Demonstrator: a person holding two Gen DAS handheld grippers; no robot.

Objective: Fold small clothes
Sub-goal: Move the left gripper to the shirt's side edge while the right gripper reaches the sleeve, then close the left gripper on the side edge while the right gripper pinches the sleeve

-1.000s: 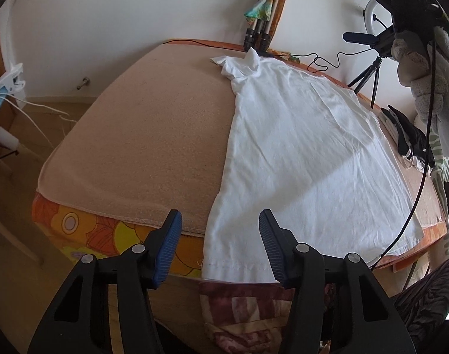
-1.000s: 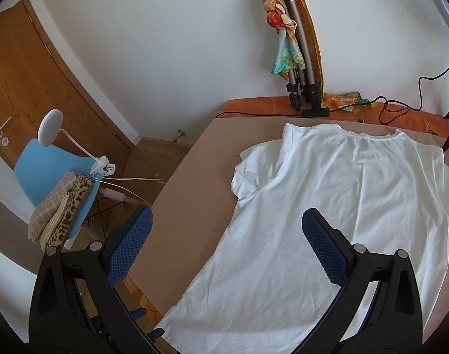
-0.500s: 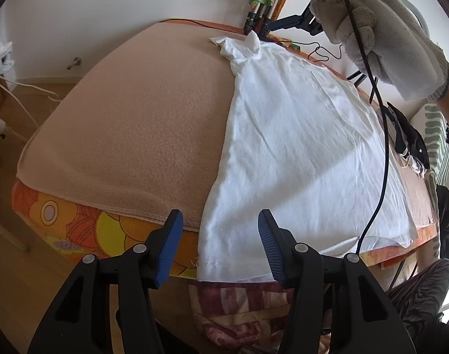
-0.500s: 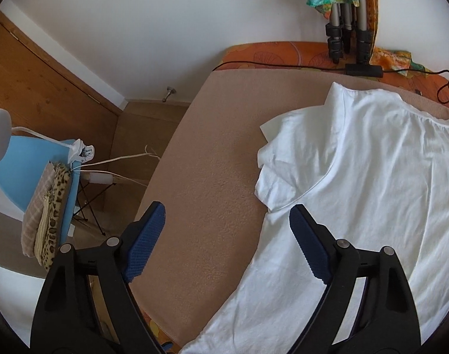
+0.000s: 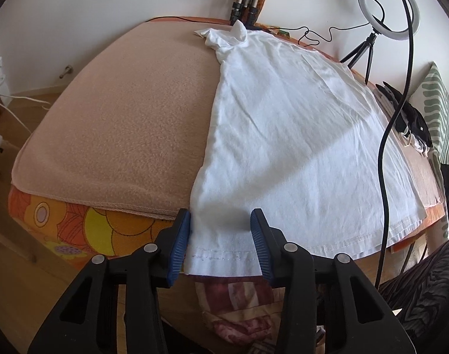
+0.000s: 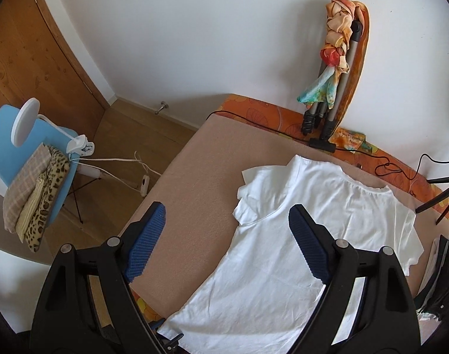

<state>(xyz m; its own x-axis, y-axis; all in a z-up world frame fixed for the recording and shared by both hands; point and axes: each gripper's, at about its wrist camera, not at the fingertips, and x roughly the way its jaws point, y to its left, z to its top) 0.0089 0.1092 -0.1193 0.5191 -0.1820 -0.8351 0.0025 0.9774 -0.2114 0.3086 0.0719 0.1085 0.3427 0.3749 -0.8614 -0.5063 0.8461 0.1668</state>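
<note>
White cotton tee (image 5: 286, 135) lies flat on a peach blanket (image 5: 121, 124), taking up the right half of the left wrist view, collar end at the top centre by the wall and hem hanging over the near edge at the bottom. Under the blanket you can see an orange flowery sheet (image 5: 85, 230) at lower left.

Left gripper (image 5: 221, 239) sits bottom centre, right at the hem's left corner. Its jaws have just been closing and stand fairly narrow, with the corner of the hem between them; the left pad (image 5: 181, 242) looks to be touching the shirt's side edge, the other sits over the cloth, and I honestly can't tell if it's pinching yet.

Right gripper (image 6: 227, 242) is in the lower middle of its own view, jaws wide apart and nothing in them, hovering above the sleeve side of the tee (image 6: 298, 236). Left pad is over bare blanket (image 6: 200, 171), right one over the shirt's chest.

Ring light (image 5: 388, 6) is upper right, tripod (image 6: 327, 97) with a scarf leans on the wall, and a blue chair (image 6: 9, 141) with folded fabric sits at far left.
</note>
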